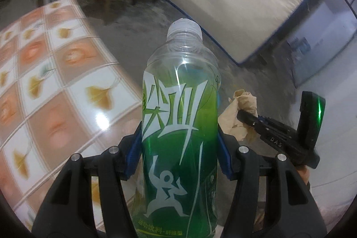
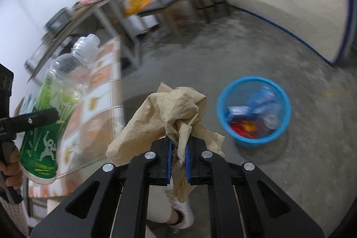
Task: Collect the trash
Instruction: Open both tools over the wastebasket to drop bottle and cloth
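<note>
Patterned tablecloth (image 1: pixel 55 90) left; dark stool (image 2: pixel 165 3) by wall; concrete floor (image 2: pixel 223 55).

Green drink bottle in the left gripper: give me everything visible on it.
The green drink bottle is clear plastic, with a clear ribbed screw cap still on. A green label wrap with white lettering and a white figure covers its lower body; the shoulder above is see-through and looks empty. The left gripper is shut on its label section, blue-padded fingers pressing both sides. In the right wrist view it tilts, cap up, off the tiled table. Nothing else touches it.
</note>
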Demonstrator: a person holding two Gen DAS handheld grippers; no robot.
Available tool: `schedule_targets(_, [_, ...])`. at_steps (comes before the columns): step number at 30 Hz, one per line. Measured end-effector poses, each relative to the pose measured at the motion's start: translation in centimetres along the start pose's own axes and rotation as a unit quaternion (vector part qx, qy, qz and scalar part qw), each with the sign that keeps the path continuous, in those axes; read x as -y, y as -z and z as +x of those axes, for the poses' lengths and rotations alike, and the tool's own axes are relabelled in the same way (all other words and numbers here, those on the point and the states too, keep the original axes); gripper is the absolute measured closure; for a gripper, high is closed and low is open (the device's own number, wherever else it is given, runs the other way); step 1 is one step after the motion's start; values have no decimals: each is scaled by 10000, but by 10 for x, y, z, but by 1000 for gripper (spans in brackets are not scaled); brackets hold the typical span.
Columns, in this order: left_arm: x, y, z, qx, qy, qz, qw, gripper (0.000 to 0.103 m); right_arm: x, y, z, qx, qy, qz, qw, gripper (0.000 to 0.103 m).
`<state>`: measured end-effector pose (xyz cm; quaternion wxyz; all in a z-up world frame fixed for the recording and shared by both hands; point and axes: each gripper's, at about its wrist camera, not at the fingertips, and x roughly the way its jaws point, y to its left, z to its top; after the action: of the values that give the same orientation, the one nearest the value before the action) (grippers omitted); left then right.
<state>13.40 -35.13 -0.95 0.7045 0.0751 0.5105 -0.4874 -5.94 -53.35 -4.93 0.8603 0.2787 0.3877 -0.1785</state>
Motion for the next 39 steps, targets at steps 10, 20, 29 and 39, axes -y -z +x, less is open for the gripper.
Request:
schedule_targets(10, [55,-67,142,-1170,173,598,9912,48,93,4,38,-246,508,1069,9927,93])
schedule_targets(20, [88,-131,276,-1309,2,1009,9863,24,151,10,50,-292,889,1660,9817,93])
schedule_targets(29, [78,-136,250,-877,333,616,9937,23,187,-17,136,-666,1411,1380,9781,93])
schedule_targets(39, [49,-100,119,-215,1,795,9966,20,190,-42,249,-1560,1519,973,9712,80])
